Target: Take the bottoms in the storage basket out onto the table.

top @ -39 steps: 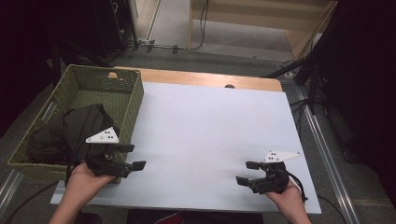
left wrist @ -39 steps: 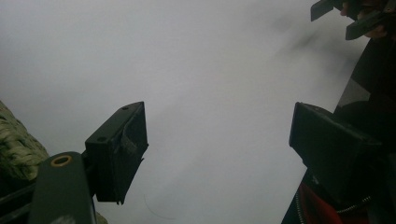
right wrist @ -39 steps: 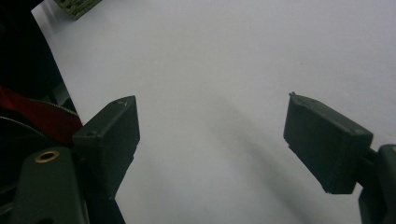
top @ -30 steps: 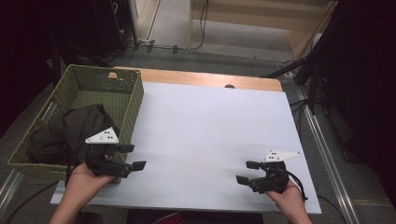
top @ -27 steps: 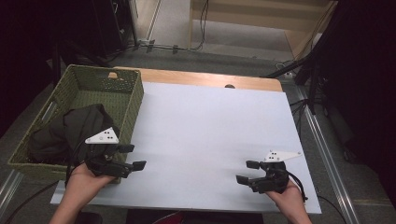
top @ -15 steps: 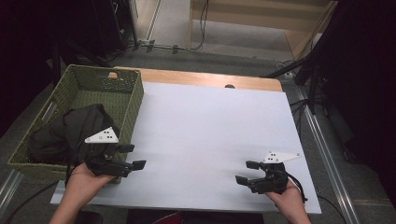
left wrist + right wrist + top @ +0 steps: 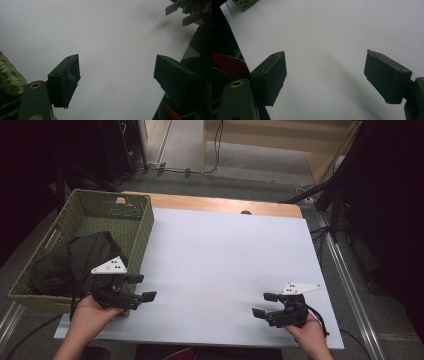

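My left gripper [image 7: 142, 287] rests near the table's front left, beside the front right corner of a green woven basket [image 7: 135, 205], and points right; its jaws stand open with nothing between them [image 7: 116, 75]. A dark cloth [image 7: 75, 257] lies bundled inside the basket. My right gripper [image 7: 264, 304] sits at the front right on the white table sheet [image 7: 225, 250], pointing left, open and empty [image 7: 324, 75]. The right gripper [image 7: 187, 11] also appears far off at the top right of the left gripper view.
A strip of wooden tabletop [image 7: 225, 206] runs along the far edge beyond the white sheet. Cables and dark stands stand on the floor behind and to the right of the table. A corner of the basket [image 7: 244, 3] peeks in at the right gripper view's top left.
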Action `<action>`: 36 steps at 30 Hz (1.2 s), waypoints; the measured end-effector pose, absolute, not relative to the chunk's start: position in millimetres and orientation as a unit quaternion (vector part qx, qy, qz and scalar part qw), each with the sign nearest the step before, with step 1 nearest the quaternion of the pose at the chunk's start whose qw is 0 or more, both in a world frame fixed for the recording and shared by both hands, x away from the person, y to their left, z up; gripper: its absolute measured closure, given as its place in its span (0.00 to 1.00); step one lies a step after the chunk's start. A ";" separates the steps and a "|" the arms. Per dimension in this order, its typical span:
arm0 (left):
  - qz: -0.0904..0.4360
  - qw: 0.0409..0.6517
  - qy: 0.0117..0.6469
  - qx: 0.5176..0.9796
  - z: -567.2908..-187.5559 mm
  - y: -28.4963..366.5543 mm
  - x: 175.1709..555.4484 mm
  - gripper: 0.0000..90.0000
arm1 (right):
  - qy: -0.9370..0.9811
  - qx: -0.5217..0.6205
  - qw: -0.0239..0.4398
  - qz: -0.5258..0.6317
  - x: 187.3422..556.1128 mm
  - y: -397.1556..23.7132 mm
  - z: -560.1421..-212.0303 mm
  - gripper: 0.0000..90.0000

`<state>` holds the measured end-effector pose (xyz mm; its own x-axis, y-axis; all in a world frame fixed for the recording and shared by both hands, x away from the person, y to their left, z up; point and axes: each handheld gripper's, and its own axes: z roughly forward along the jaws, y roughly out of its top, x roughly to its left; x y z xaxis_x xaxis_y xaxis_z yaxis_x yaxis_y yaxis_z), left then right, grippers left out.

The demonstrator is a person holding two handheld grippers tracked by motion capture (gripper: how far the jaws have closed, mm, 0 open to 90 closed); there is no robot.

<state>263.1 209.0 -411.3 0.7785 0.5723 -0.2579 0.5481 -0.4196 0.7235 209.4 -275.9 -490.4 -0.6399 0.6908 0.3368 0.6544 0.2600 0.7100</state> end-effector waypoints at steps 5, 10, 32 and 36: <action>0.019 0.423 0.332 0.843 -411.6 208.5 262.4 0.24 | 0.795 0.423 0.022 0.435 209.5 -276.1 -490.7 0.19; 0.013 0.431 0.335 0.838 -410.9 210.4 263.0 0.24 | 0.795 0.423 0.022 0.434 209.5 -276.4 -490.7 0.19; 0.017 0.404 0.352 0.844 -368.4 221.6 287.4 0.19 | 0.805 0.412 0.017 0.426 224.2 -267.7 -494.3 0.19; 0.012 0.391 0.343 0.854 -364.7 220.6 294.8 0.19 | 0.808 0.409 0.013 0.423 226.0 -264.8 -494.8 0.19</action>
